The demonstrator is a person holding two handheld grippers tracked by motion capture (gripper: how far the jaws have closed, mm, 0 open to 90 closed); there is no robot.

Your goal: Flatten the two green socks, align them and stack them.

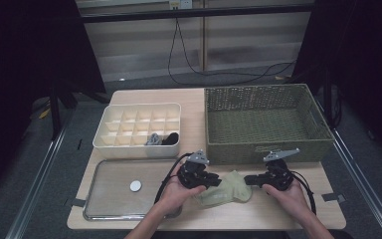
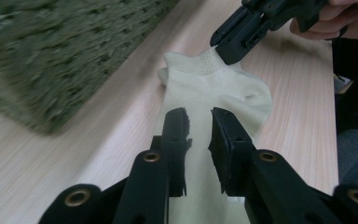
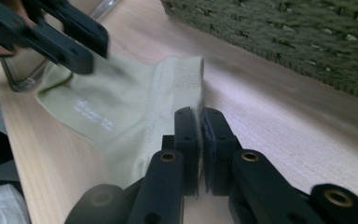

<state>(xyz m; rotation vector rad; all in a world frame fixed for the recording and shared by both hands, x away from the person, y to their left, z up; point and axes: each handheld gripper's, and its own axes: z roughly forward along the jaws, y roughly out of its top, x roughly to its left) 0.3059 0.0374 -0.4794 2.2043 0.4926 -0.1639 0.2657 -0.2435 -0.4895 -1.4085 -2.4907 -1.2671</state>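
What we cannot make out

The woven olive basket (image 2: 51,51) is smeared by blur in the left gripper view and cut by the top edge. We cannot read the pale print on the light green sock (image 3: 121,107), nor identify the small dark and grey items in the cream divided organiser box (image 1: 110,144).

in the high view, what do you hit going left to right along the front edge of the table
clear tray lid → left tool → pale green sock → right tool
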